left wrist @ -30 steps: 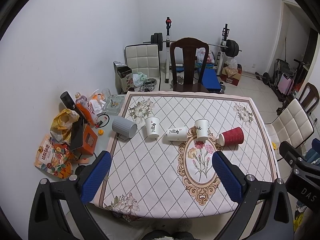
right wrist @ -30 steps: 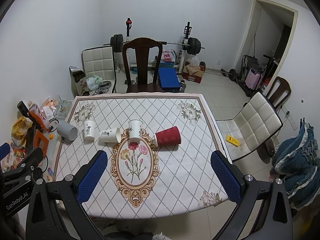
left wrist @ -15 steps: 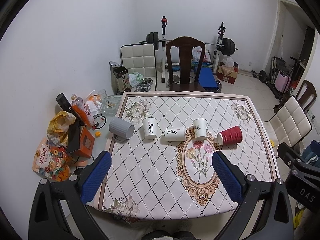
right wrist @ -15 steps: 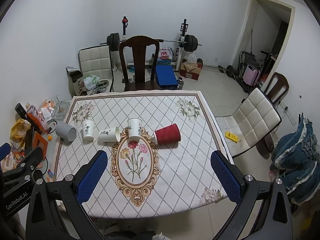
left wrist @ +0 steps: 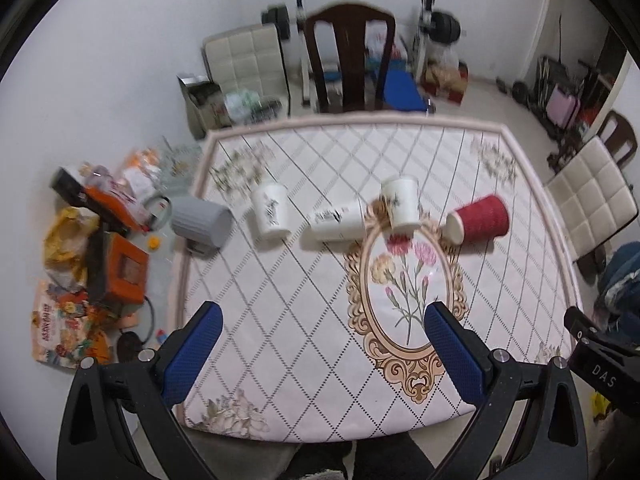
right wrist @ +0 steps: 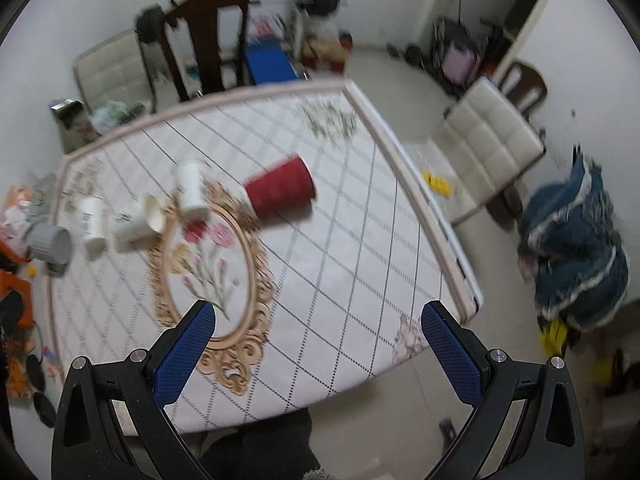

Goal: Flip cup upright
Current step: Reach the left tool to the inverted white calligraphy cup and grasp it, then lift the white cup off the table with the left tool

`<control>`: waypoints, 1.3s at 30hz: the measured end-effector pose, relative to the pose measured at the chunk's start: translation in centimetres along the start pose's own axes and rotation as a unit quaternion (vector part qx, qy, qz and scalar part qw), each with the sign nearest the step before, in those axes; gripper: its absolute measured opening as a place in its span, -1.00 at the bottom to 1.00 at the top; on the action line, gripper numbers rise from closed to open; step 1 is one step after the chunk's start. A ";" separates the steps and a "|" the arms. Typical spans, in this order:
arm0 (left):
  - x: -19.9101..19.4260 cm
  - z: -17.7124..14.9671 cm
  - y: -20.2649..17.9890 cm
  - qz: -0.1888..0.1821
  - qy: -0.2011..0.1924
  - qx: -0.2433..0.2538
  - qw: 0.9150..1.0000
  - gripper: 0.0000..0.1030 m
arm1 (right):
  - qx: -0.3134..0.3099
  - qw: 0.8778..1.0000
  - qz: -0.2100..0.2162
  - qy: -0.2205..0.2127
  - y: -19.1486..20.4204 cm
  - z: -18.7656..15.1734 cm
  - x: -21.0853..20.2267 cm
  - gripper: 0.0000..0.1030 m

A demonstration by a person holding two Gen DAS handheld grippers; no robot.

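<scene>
A red ribbed cup (left wrist: 478,219) lies on its side on the patterned table (left wrist: 304,304), right of the others; it also shows in the right wrist view (right wrist: 280,190). A white paper cup (left wrist: 338,220) lies on its side between two white cups, one at the left (left wrist: 270,209) and one at the right (left wrist: 401,202); I cannot tell whether those two stand mouth up or mouth down. A grey ribbed cup (left wrist: 201,221) lies at the table's left edge. My left gripper (left wrist: 320,348) and right gripper (right wrist: 318,344) are open and empty, high above the table's near edge.
A dark wooden chair (left wrist: 347,52) stands behind the table and a white padded chair (left wrist: 592,196) to its right. Bags and boxes (left wrist: 92,256) clutter the floor at the left. Blue clothing (right wrist: 576,240) lies on the floor at the right.
Both grippers have moved closer to the table and the views are blurred. The right wrist view has swung to the right and tilted. The cups have not moved.
</scene>
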State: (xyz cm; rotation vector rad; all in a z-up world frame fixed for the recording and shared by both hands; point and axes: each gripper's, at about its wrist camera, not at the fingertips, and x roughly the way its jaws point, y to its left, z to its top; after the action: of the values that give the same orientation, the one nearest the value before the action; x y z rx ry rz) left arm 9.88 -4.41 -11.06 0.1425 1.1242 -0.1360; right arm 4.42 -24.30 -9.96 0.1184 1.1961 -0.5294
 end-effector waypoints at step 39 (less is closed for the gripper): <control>30.9 13.0 -12.1 -0.037 0.196 0.027 0.979 0.12 | -0.012 0.976 -0.025 0.215 -4.4 8.3 31.4 1.00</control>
State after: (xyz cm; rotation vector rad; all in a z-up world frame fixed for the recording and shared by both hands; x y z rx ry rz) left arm 32.33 -19.83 -34.02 0.1800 1.5215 -0.2107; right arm 17.73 -41.42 -34.53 0.1905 1.6304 -0.5491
